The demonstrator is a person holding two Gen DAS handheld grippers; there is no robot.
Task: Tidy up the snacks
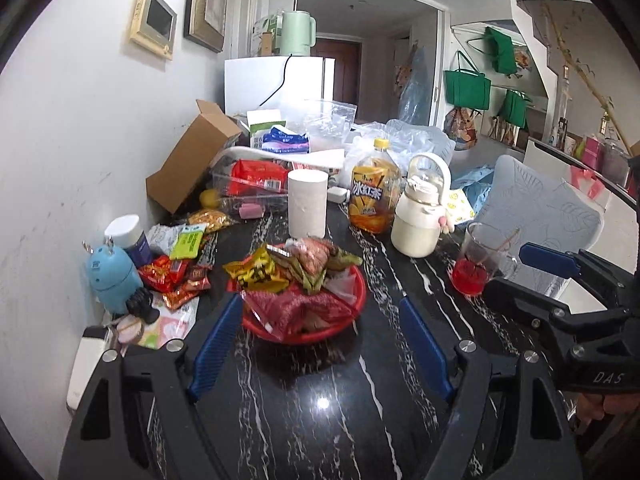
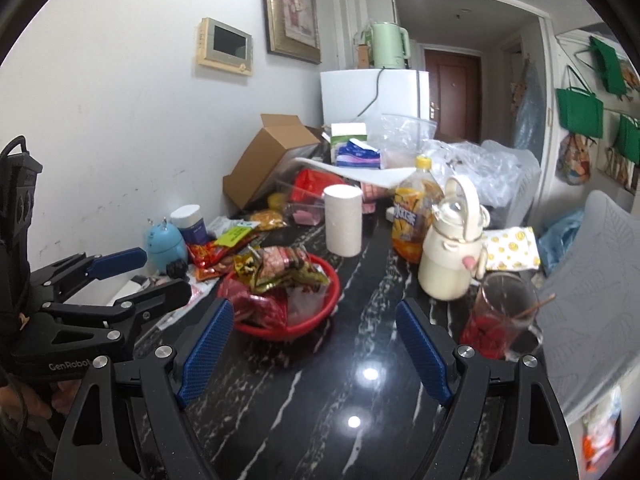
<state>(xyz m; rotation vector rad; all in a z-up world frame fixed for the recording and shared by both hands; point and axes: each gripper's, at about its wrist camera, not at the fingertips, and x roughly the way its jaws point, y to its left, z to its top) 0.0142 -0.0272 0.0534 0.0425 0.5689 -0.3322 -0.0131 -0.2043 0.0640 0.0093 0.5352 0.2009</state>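
A red basket (image 1: 352,314) (image 2: 326,304) piled with snack packets (image 1: 280,272) (image 2: 276,268) sits on the black marble table (image 1: 320,420) (image 2: 320,420). More loose snack packets (image 1: 176,276) (image 2: 218,254) lie to its left by the wall. My left gripper (image 1: 322,344) is open and empty, just short of the basket. My right gripper (image 2: 316,352) is open and empty, near the basket's right front. Each gripper shows at the edge of the other's view, the right one (image 1: 548,262) and the left one (image 2: 120,258).
Behind the basket stand a paper roll (image 1: 307,204), an iced tea bottle (image 1: 374,192), a cream jug (image 1: 420,220) and a glass of red drink (image 1: 480,260). A blue figure (image 1: 112,272), a cardboard box (image 1: 192,160) and a clear bin (image 1: 248,188) line the wall.
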